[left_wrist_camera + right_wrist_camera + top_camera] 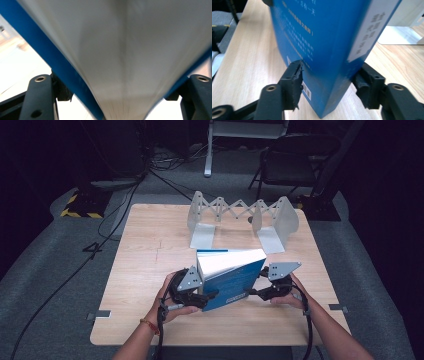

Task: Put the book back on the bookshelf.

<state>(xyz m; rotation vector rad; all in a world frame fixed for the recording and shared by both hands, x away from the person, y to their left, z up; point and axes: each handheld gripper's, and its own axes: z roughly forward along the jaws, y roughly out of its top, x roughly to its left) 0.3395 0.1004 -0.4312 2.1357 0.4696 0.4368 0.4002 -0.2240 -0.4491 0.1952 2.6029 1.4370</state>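
- Book (232,277): a thick blue paperback stands tilted on the wooden table (150,270), just in front of the grey expanding bookend rack (240,217), with its white page edge up and towards the person's left.
- Left gripper (200,296): its jaws straddle the page-edge side of the book; in the left gripper view the blue covers (50,50) lie against both pads (62,90), so it looks clamped on the book.
- Right gripper (255,292): it takes the spine end low down, with one pad (295,77) on the back cover near the barcode and the other behind the spine label, and appears to be gripping.
- Handling: the book is likely fairly heavy for its size. Its block is stiff, but the soft covers may flex and the glossy surface may slip.
- Hold: a grip across the full thickness near the spine is firmest, since the fore-edge pages can splay or crease.
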